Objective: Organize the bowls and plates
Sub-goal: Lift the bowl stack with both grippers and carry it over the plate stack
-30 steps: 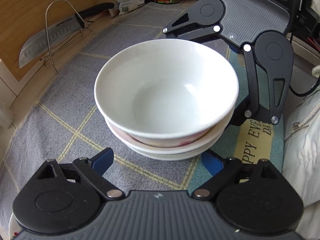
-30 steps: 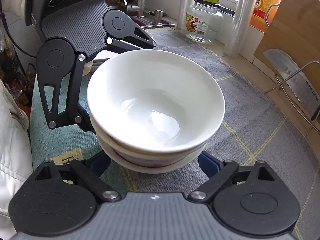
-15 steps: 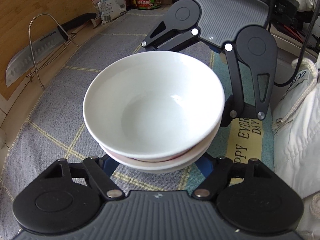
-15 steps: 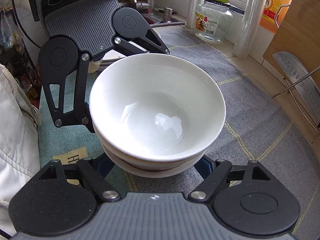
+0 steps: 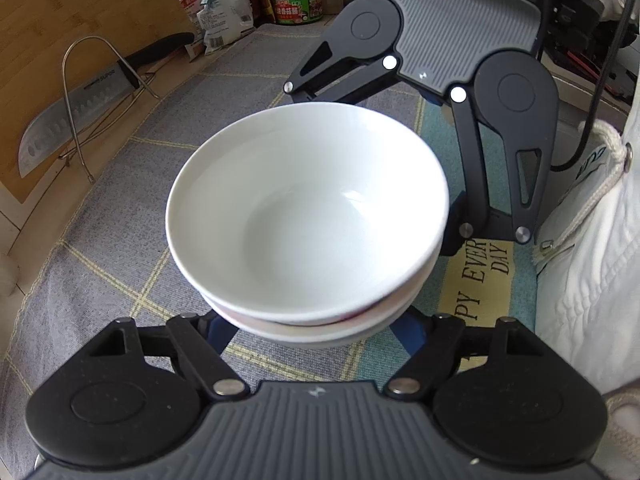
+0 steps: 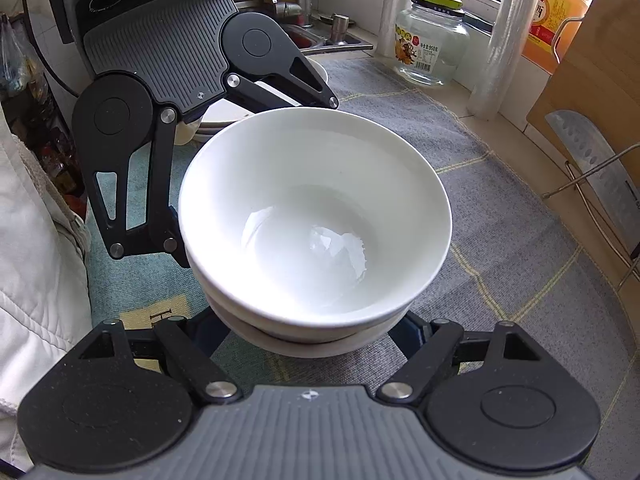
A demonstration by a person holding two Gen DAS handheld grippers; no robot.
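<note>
— Bowls (image 5: 308, 216), a nested white stack above the grey cloth (image 5: 120, 208); we clamp the lowest bowl with our left gripper (image 5: 316, 330) and our right gripper (image 6: 308, 334) from opposite sides.

— Glazed, slick, breakable and fairly heavy; we'd grip low, beneath the rims.

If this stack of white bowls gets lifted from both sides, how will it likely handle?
The stack of white bowls looks glazed, so probably slippery against the fingers. The top bowl merely nests loosely, so it may shift if tilted. Being ceramic-looking, it is likely rigid, fairly heavy and breakable.
</note>
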